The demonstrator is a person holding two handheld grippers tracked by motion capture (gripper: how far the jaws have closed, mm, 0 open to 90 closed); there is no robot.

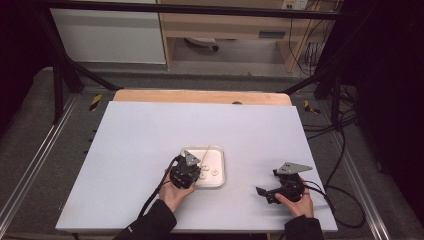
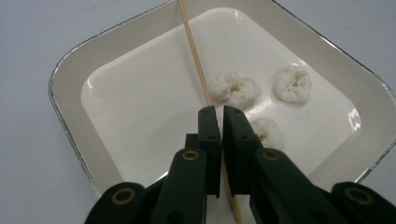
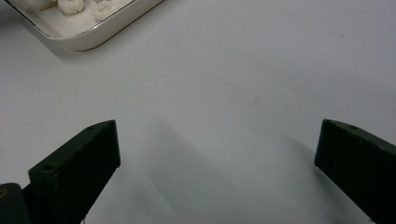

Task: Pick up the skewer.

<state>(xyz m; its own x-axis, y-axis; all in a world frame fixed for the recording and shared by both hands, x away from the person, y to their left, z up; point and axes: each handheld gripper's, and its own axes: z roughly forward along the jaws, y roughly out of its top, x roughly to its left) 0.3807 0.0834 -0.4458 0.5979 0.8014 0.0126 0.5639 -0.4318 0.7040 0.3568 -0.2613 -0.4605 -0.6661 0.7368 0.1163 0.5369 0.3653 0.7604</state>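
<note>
A thin wooden skewer (image 2: 196, 60) lies slanted across a white square tray (image 2: 70, 98), pinched between the jaws of the left gripper (image 2: 218, 112), with three white puffy pieces (image 2: 236, 88) just to its right. The tray sits a little right of centre on a pale matte tabletop (image 1: 140, 145). Near the right front corner, the right gripper (image 1: 265, 192) rests with jaws spread wide over bare surface. Beyond the far edge stand wooden shelving (image 1: 225, 25) and a dark metal frame (image 1: 60, 75).
</note>
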